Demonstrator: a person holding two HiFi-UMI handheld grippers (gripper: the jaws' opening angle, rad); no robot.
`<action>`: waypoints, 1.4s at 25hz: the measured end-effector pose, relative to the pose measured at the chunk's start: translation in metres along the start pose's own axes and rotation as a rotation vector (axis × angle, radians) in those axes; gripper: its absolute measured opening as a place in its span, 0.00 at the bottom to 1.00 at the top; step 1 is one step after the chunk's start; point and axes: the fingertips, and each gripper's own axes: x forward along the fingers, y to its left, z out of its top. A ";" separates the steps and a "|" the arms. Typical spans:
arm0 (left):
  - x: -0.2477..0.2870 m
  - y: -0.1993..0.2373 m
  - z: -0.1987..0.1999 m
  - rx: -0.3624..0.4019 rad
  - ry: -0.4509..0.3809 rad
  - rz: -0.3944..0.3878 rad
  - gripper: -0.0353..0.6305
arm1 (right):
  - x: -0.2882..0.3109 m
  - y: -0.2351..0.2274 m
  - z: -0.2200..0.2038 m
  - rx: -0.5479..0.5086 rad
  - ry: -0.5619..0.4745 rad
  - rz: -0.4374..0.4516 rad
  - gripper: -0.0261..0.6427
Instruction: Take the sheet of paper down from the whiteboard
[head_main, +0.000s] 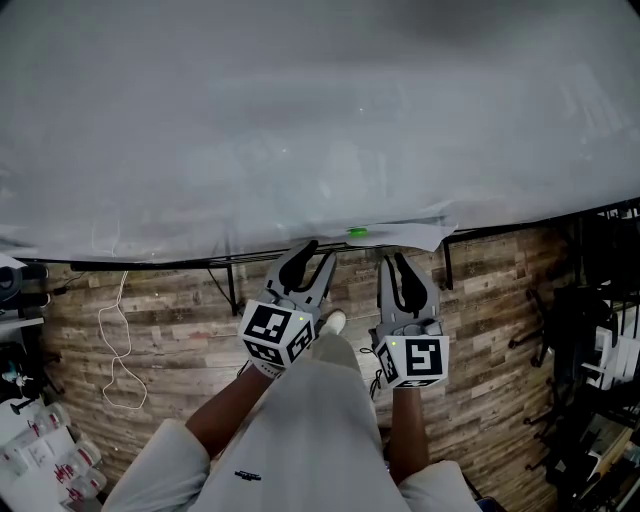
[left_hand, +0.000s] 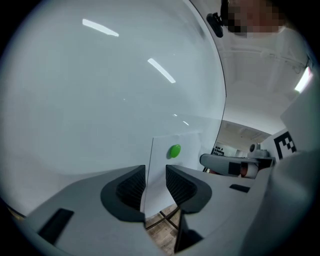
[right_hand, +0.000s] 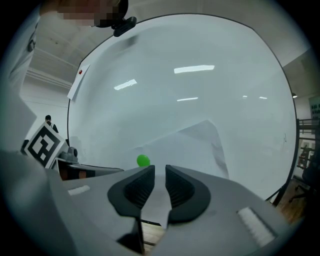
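A white sheet of paper (head_main: 412, 233) hangs on the whiteboard (head_main: 300, 120) near its lower edge, pinned by a round green magnet (head_main: 357, 233). My left gripper (head_main: 318, 255) is at the sheet's left part. In the left gripper view the paper's (left_hand: 172, 162) left edge runs between the jaws of this gripper (left_hand: 155, 181), below the magnet (left_hand: 174, 151), with a gap on both sides. My right gripper (head_main: 392, 262) is just right of it. There the paper's (right_hand: 197, 142) lower part passes between the parted jaws of the right gripper (right_hand: 160, 182), and the magnet (right_hand: 143, 160) sits up-left.
The whiteboard's black stand (head_main: 232, 285) rests on a wood-plank floor (head_main: 180, 330). A white cord (head_main: 120, 350) lies at the left, boxes (head_main: 45, 450) at the lower left, dark equipment (head_main: 595, 340) at the right. A small note (right_hand: 78, 82) sits at the board's upper left corner.
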 end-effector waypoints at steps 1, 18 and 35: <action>0.001 0.000 0.004 -0.002 -0.014 0.004 0.22 | 0.000 -0.001 -0.001 0.002 0.001 -0.002 0.15; 0.010 -0.019 0.021 0.064 -0.038 -0.023 0.22 | 0.002 -0.007 0.006 0.010 -0.015 -0.011 0.15; 0.016 -0.019 0.028 0.116 -0.037 0.012 0.06 | 0.007 -0.008 0.012 -0.002 -0.017 -0.008 0.15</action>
